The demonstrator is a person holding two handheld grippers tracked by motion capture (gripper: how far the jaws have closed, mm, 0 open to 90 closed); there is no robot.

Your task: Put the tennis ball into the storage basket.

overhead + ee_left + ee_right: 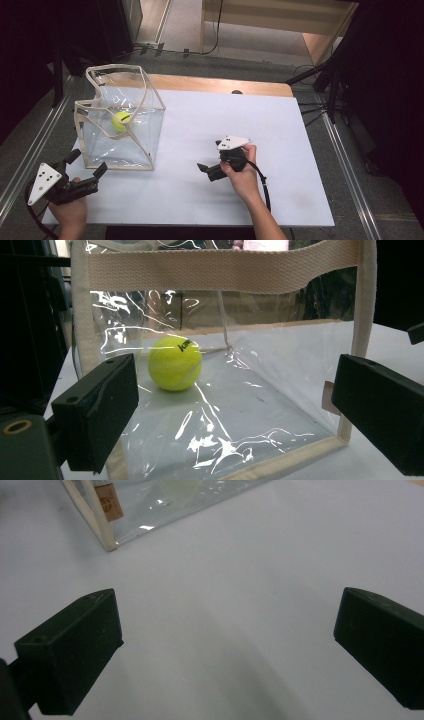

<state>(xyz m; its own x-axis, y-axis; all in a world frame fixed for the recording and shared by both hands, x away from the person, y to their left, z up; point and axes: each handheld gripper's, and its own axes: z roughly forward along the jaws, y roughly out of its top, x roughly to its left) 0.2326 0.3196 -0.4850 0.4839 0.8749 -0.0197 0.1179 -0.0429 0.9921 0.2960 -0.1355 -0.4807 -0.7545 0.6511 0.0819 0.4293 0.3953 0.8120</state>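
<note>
Tennis ball (pixel 120 121), yellow-green, inside the clear plastic bag (pixel 120 145) with cream webbing trim, in the left half of the high view, on the white table top (pixel 240 130). In the left gripper view, ball (pixel 175 363) left of centre, resting on the bag's floor toward the far wall, black lettering on top; bag (pixel 260 405) upright, one broad cream strap across the top of the frame.

Left gripper (pixel 87 170) at the lower left of the high view, jaws spread wide, aimed at the bag's near lower corner, just short of it, nothing between the jaws. Same gripper (pixel 235 405) in its own view: jaws far apart at the left and right edges, framing the bag's near face. Right gripper (pixel 202 167) low in the middle of the high view, well apart from the bag, nose toward it, close over the bare table. In its own view (pixel 225 630), jaws wide open, nothing held, one bag corner (pixel 107 530) at the upper left.

Step in hand, by the look of it: approach to the bag, no grasp made yet on bag or ball. Next move, likely: left jaws onto the near cream trim or strap to steady the bag, right gripper up and over the open rim to reach the ball. Called for: a firm pinch on webbing rather than slick film, a high enough entry to clear the looped handle.
</note>
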